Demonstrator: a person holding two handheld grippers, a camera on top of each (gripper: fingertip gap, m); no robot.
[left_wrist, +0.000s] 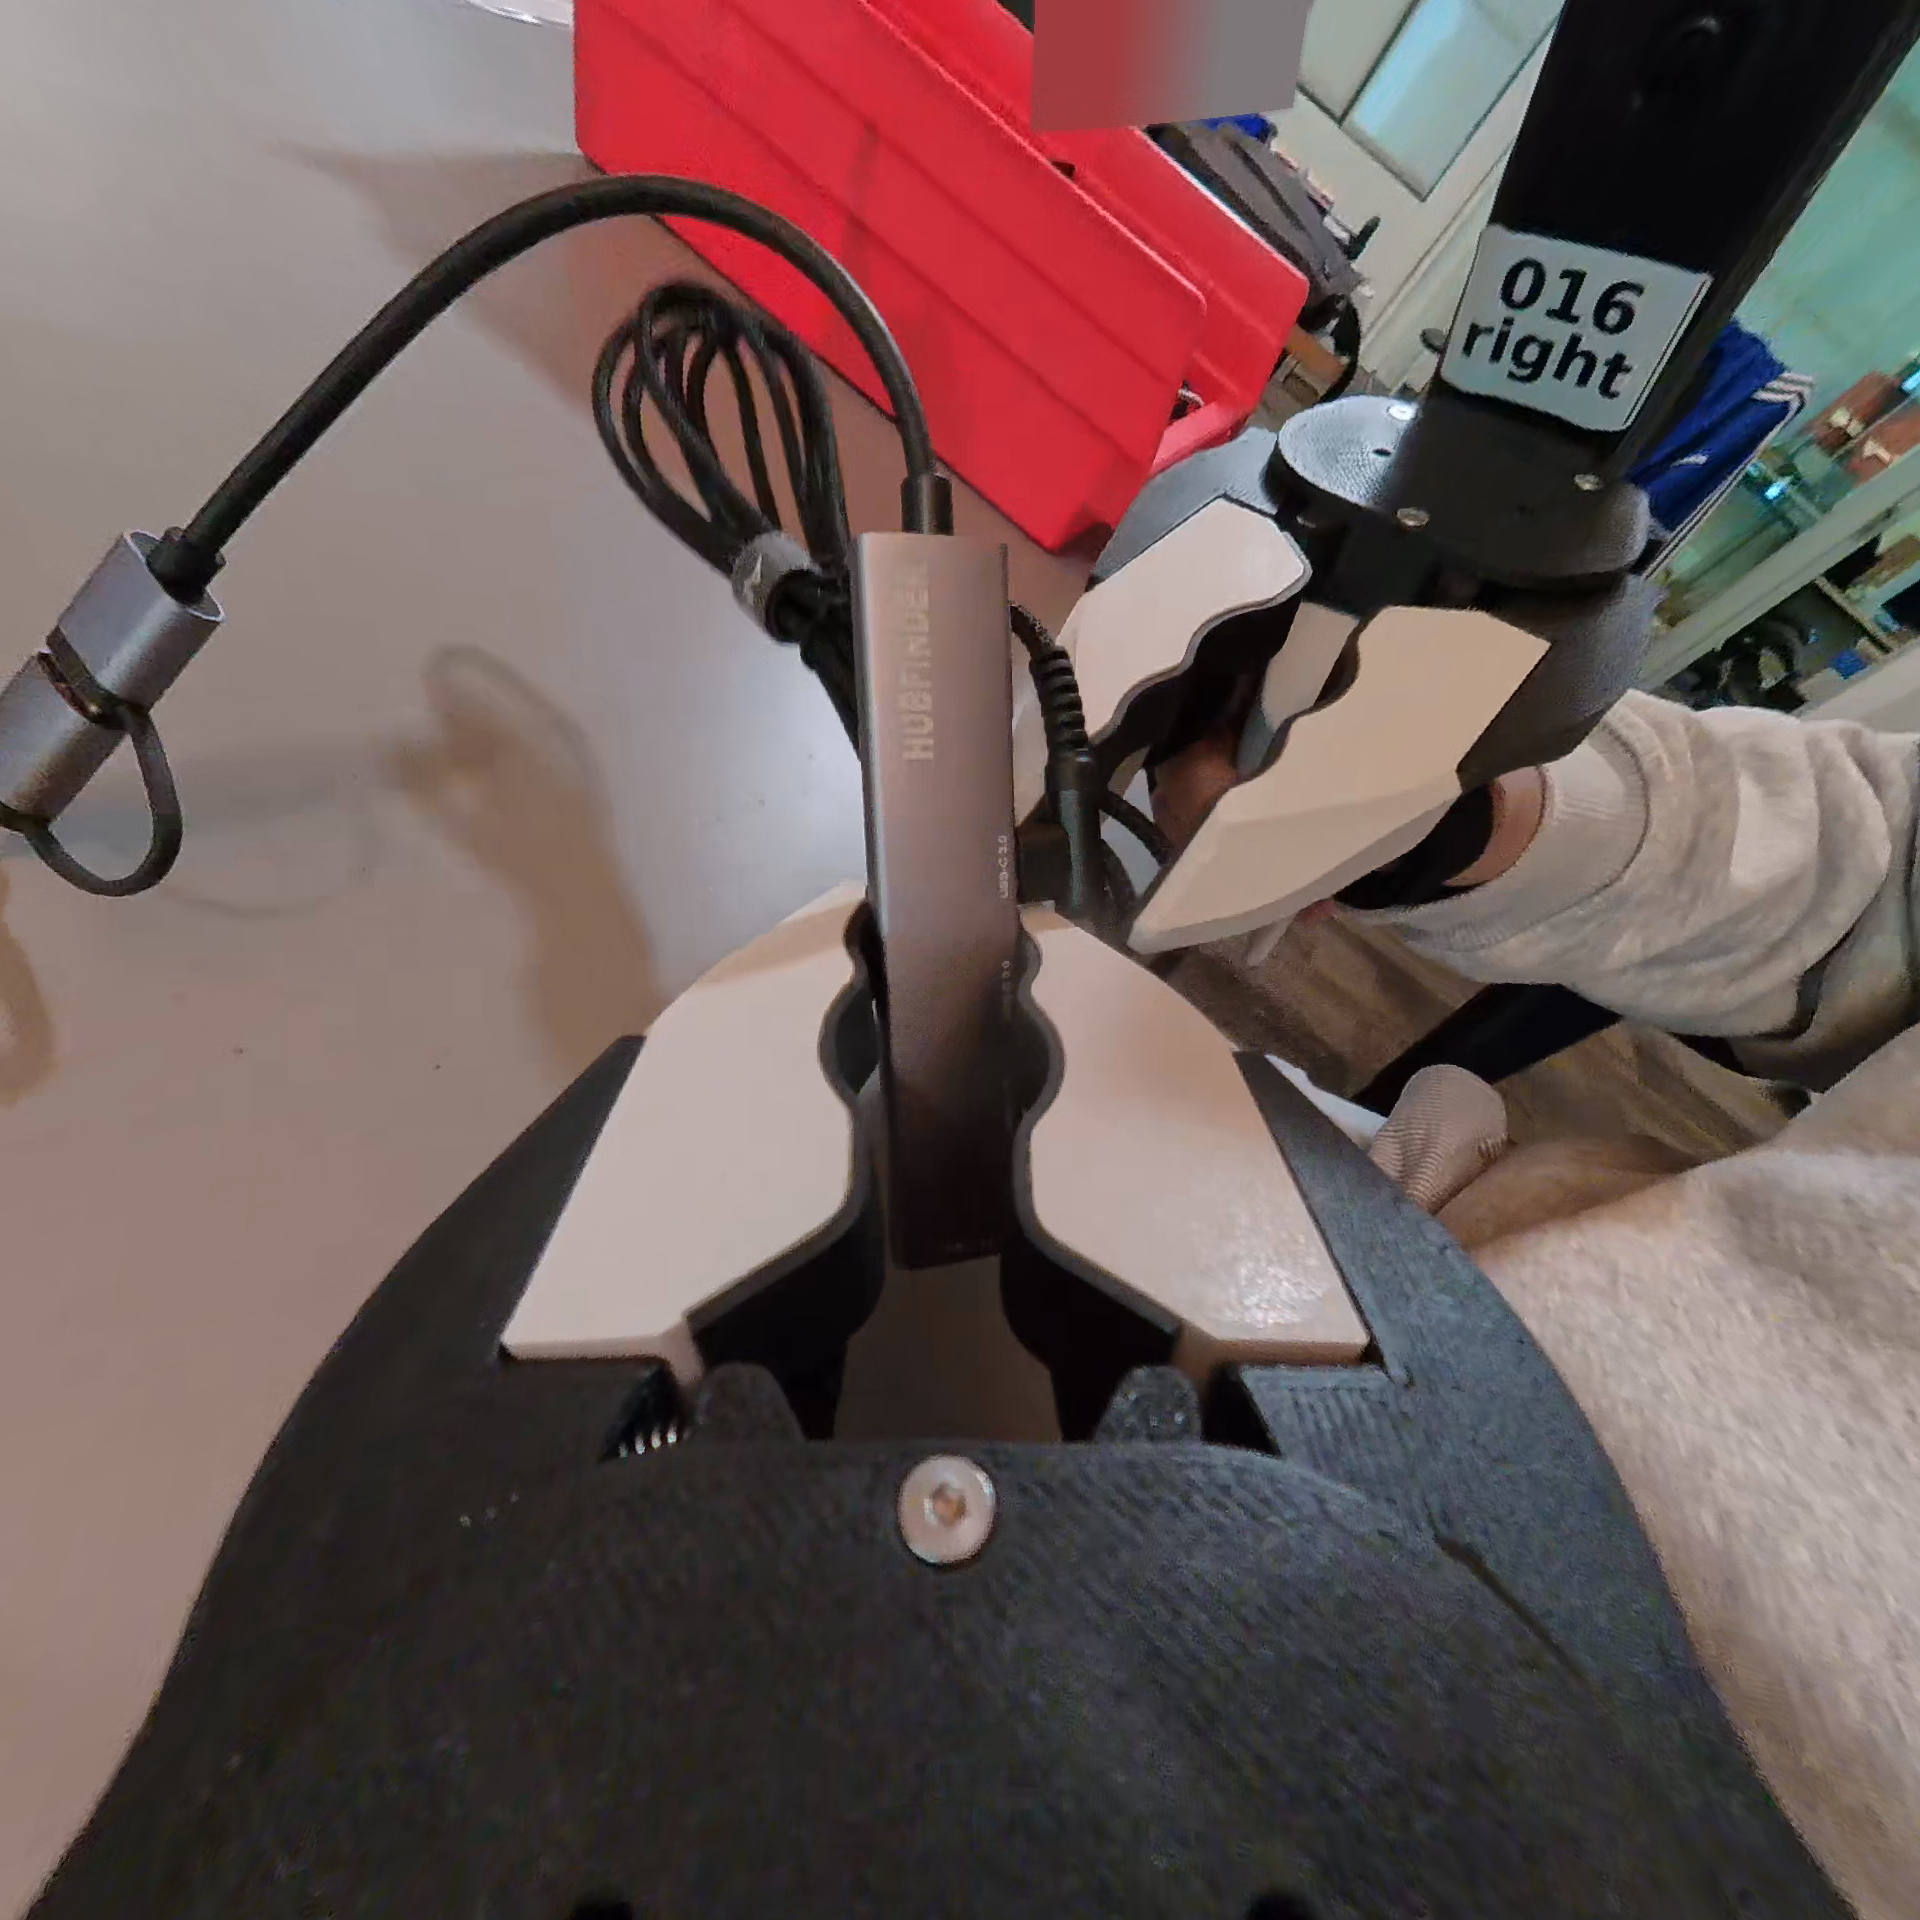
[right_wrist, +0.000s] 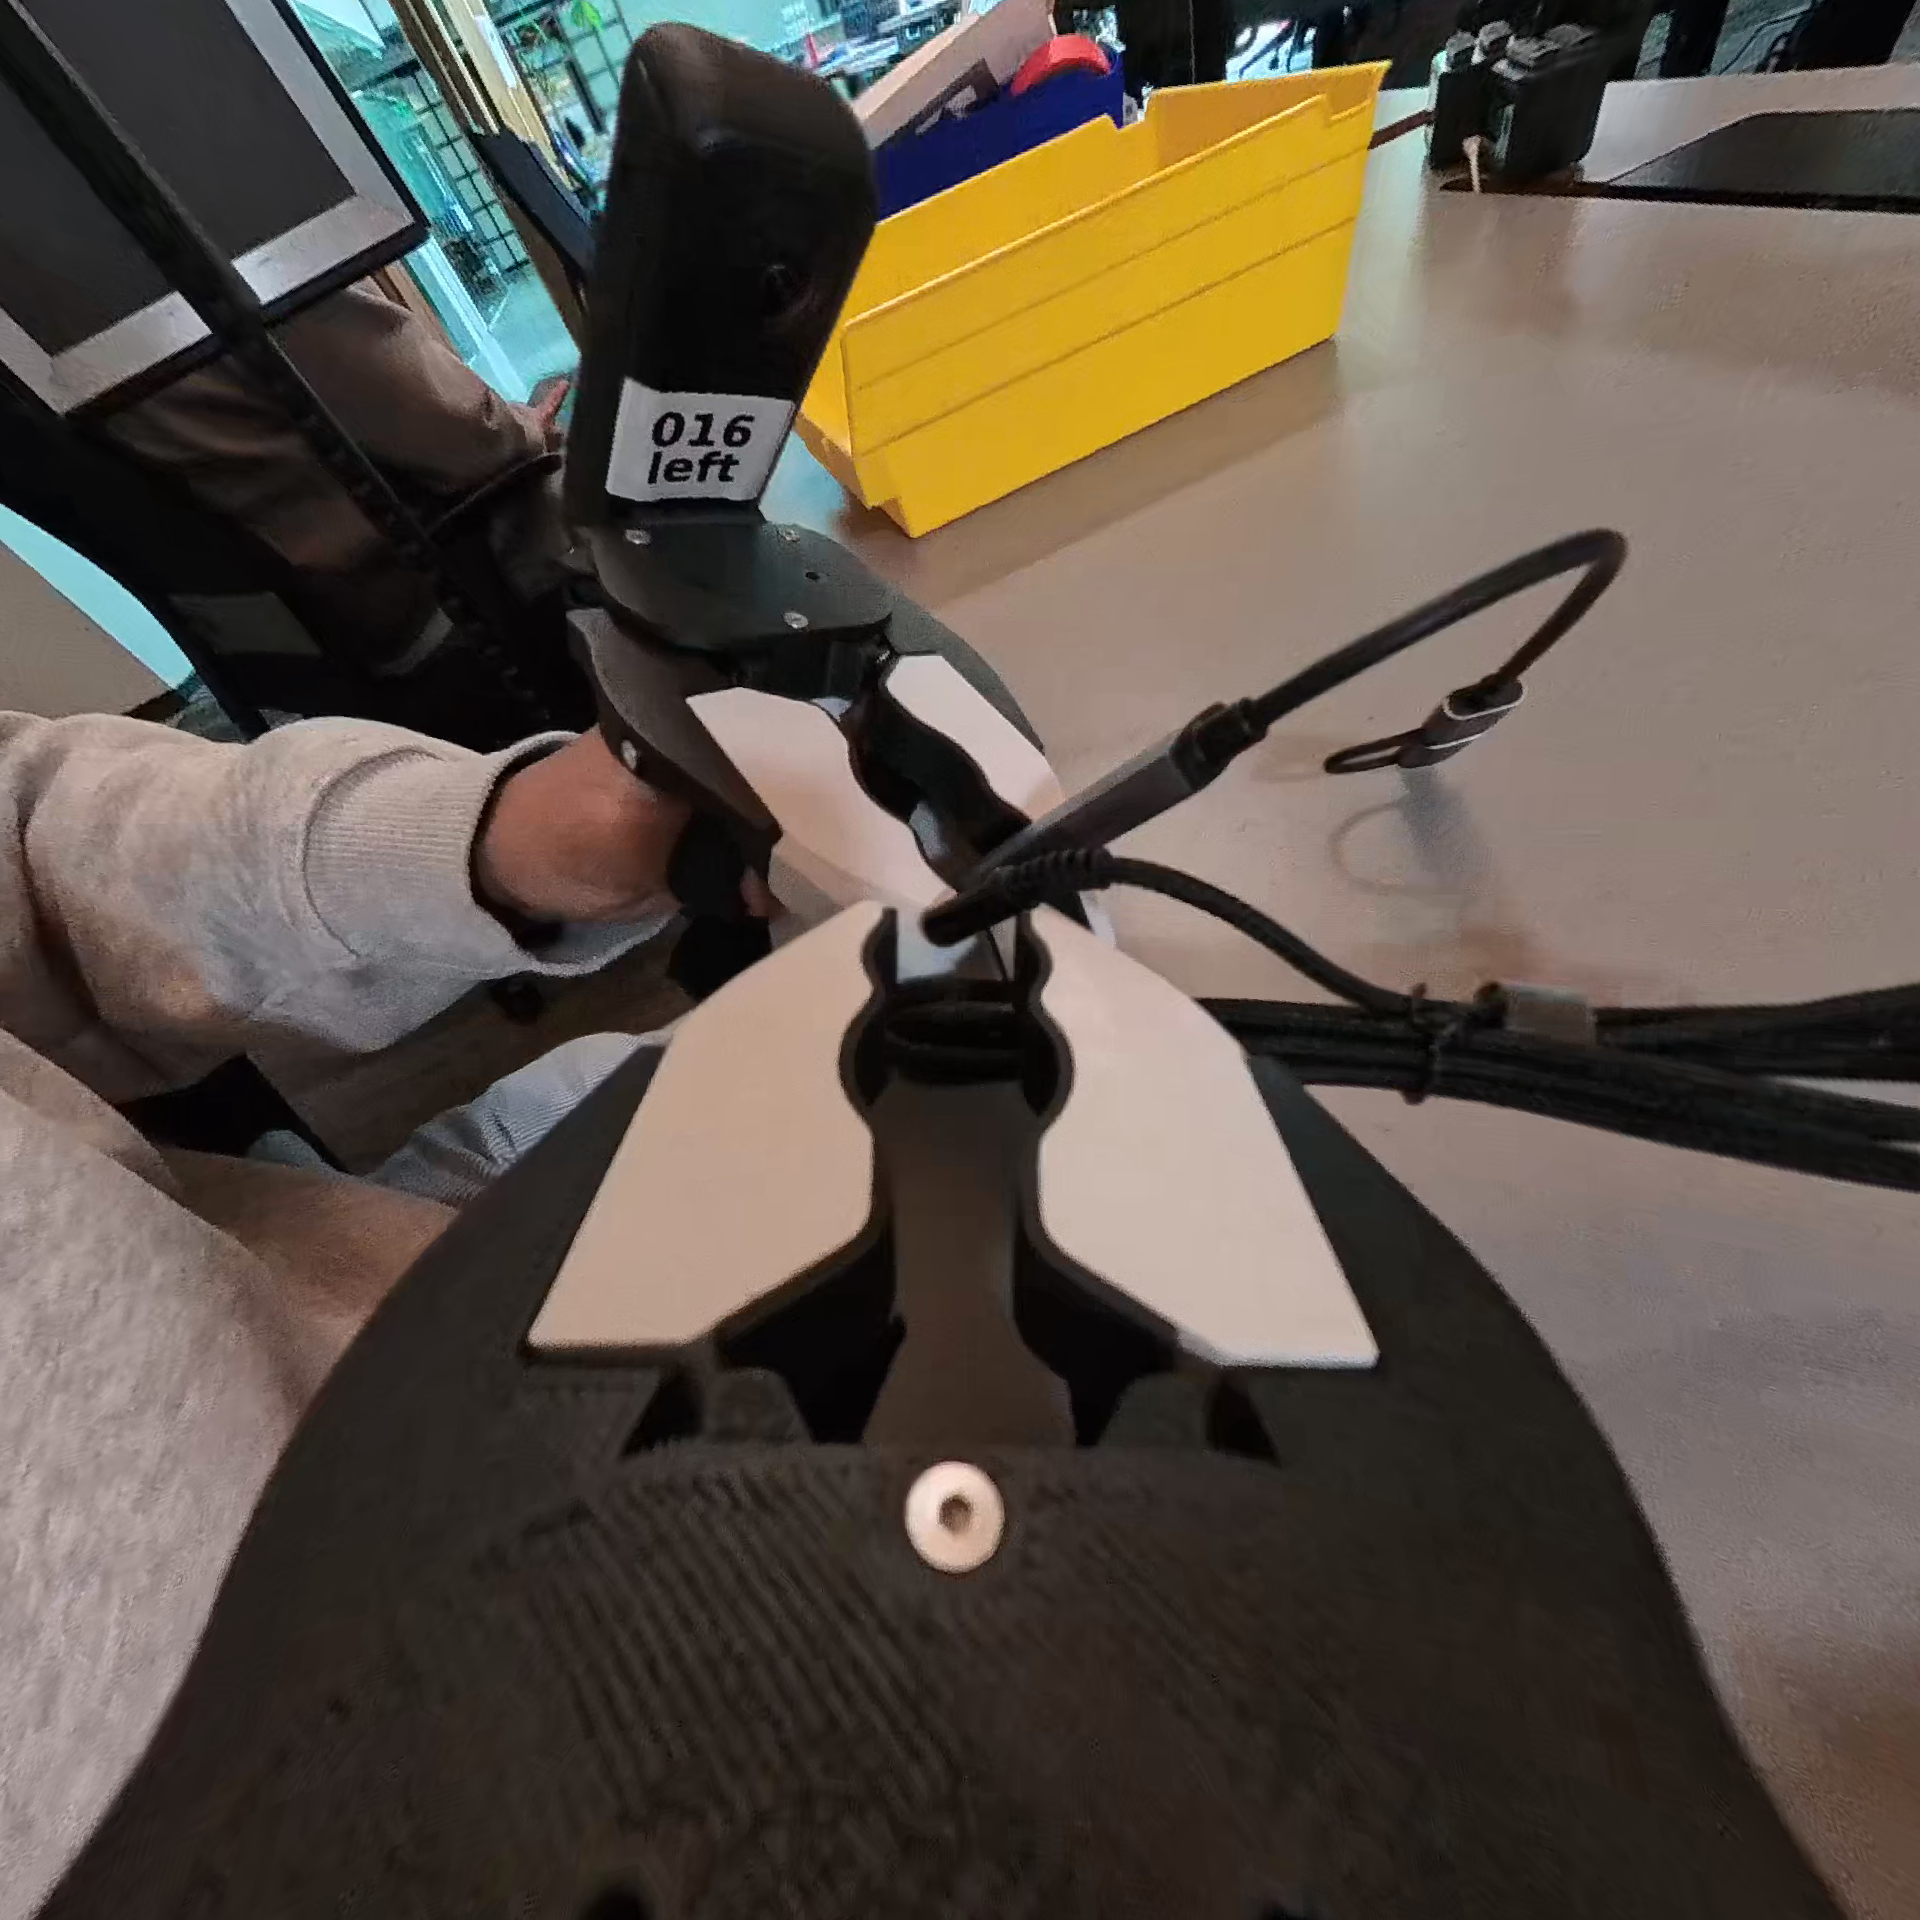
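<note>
My left gripper (left_wrist: 945, 925) is shut on a slim grey metal USB hub (left_wrist: 935, 790), which sticks out forward between the fingers. The hub's short black cable (left_wrist: 582, 239) arcs left to a grey adapter plug (left_wrist: 104, 665). My right gripper (right_wrist: 951, 925) is shut on the black plug (right_wrist: 997, 883) of a bundled black cable (right_wrist: 1558, 1049). It holds the plug against the hub's side (right_wrist: 1122, 790), right at the left gripper (right_wrist: 997, 831). In the left wrist view the right gripper (left_wrist: 1091, 831) and plug (left_wrist: 1070, 800) touch the hub's right edge. I cannot tell whether the plug is inserted.
A red bin (left_wrist: 935, 260) stands behind the cable bundle (left_wrist: 717, 436) on the grey table (left_wrist: 312, 1039). A yellow bin (right_wrist: 1091, 281) stands farther back in the right wrist view. The adapter plug (right_wrist: 1455, 727) hangs above the table. A person's sleeved arms hold both grippers. Both grippers' tips are close together, under 4 cm apart.
</note>
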